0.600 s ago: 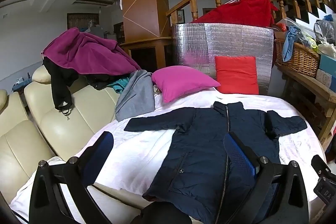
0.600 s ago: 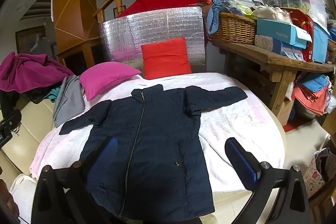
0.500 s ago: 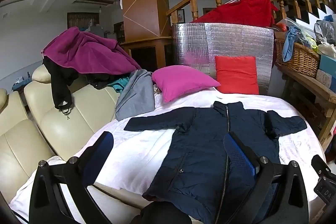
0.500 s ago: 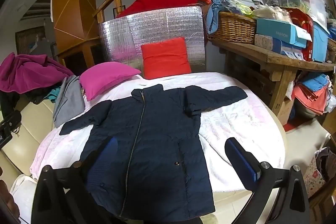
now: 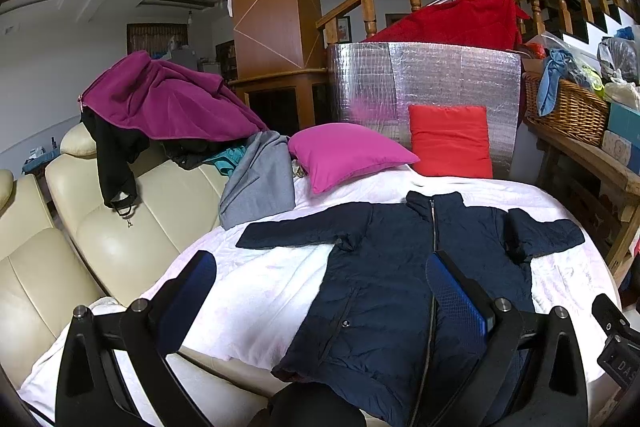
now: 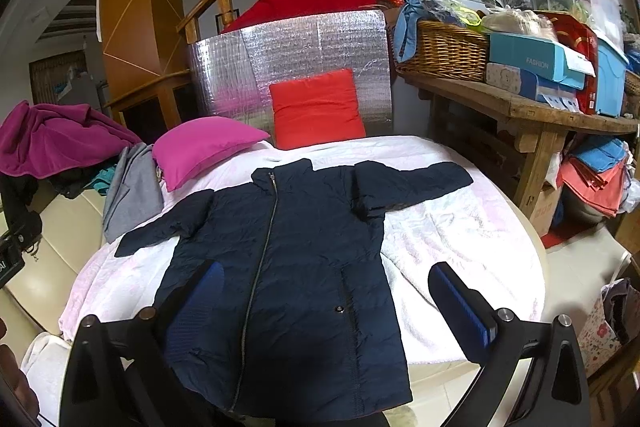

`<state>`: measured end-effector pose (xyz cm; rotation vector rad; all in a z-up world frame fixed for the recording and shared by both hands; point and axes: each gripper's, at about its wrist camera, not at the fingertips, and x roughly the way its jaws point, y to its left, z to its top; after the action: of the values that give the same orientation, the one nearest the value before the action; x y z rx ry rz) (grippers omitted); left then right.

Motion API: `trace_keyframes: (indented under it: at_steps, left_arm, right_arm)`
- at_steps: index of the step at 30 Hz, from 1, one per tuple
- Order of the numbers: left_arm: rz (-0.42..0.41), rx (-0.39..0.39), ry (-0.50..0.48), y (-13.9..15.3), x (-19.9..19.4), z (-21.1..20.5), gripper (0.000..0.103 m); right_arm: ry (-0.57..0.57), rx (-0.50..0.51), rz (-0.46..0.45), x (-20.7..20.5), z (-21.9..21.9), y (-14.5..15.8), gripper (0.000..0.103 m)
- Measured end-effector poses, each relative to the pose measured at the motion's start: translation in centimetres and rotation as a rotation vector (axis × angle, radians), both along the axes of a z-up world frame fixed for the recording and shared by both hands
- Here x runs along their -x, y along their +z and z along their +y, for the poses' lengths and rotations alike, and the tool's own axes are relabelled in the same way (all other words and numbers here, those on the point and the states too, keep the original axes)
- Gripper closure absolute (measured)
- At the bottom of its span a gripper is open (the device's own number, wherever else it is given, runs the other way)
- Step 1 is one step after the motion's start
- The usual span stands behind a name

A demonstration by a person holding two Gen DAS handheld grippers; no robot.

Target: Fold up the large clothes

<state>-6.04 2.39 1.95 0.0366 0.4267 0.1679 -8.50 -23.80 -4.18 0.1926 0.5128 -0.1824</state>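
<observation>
A dark navy zip jacket (image 5: 384,291) lies flat and face up on a round table with a pale pink cloth (image 5: 256,291), sleeves spread to both sides; it also shows in the right wrist view (image 6: 296,267). My left gripper (image 5: 320,291) is open and empty, held above the jacket's near left hem. My right gripper (image 6: 324,299) is open and empty, held above the jacket's lower right side.
A magenta pillow (image 5: 344,151) and a red pillow (image 5: 450,139) lie at the table's far edge before a silver foil panel (image 6: 288,67). A cream sofa (image 5: 100,227) with piled clothes (image 5: 160,103) stands left. A wooden bench (image 6: 532,115) with basket and boxes stands right.
</observation>
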Motion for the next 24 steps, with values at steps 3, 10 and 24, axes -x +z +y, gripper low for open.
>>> trace_keyframes:
  at_steps: [3,10,24]
  left_arm:
    - [0.000,0.000,-0.001,0.00,-0.12,0.04,0.000]
    - [0.002,0.002,-0.001,-0.09,-0.12,0.08,0.000]
    - [0.010,0.003,0.001,-0.30,-0.39,0.43,0.000]
  right_arm:
    - [0.000,0.006,-0.003,-0.02,0.00,-0.07,0.000]
    - [0.001,0.001,0.000,-0.07,0.09,-0.10,0.000]
    - [0.003,-0.004,0.004,-0.26,0.32,-0.24,0.000]
